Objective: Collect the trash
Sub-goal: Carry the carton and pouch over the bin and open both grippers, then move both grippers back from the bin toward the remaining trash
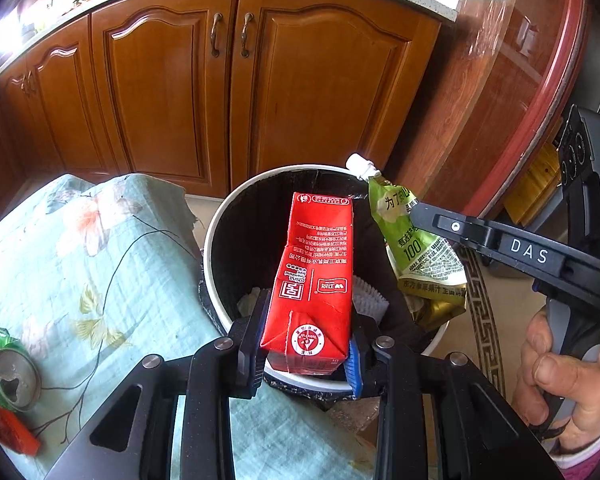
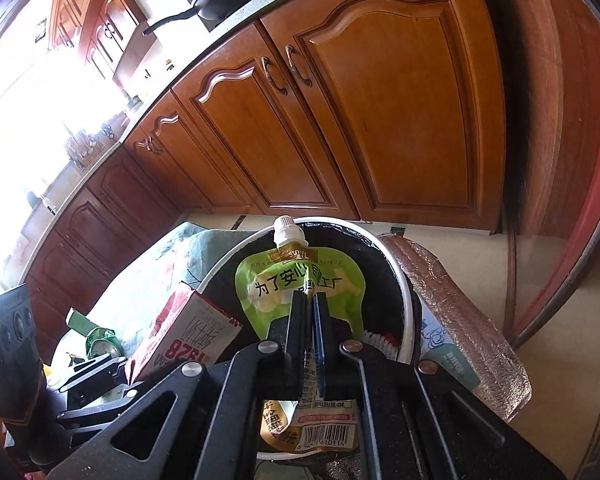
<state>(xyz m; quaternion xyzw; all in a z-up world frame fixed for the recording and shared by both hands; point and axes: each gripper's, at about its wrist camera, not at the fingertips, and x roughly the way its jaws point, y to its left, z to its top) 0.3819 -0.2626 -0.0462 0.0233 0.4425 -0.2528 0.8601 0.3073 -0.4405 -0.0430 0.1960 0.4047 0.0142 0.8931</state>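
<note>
My left gripper (image 1: 306, 354) is shut on a red milk carton (image 1: 312, 280), held over the mouth of a round white bin (image 1: 212, 236) with a black liner. The carton (image 2: 180, 332) also shows at the left of the right wrist view. My right gripper (image 2: 310, 320) is shut on a green spouted juice pouch (image 2: 296, 280), white cap up, above the same bin (image 2: 404, 304). In the left wrist view the pouch (image 1: 416, 248) hangs over the bin's right rim, pinched by the right gripper (image 1: 416, 212). White paper scraps lie inside the bin.
A crushed green can (image 1: 8, 376) and a red wrapper (image 1: 12, 428) lie on a floral cloth (image 1: 100, 272) left of the bin. Wooden cabinets (image 1: 228, 88) stand behind. A round red-edged table (image 1: 540, 112) is to the right. A foil-wrapped pack (image 2: 460, 312) lies beside the bin.
</note>
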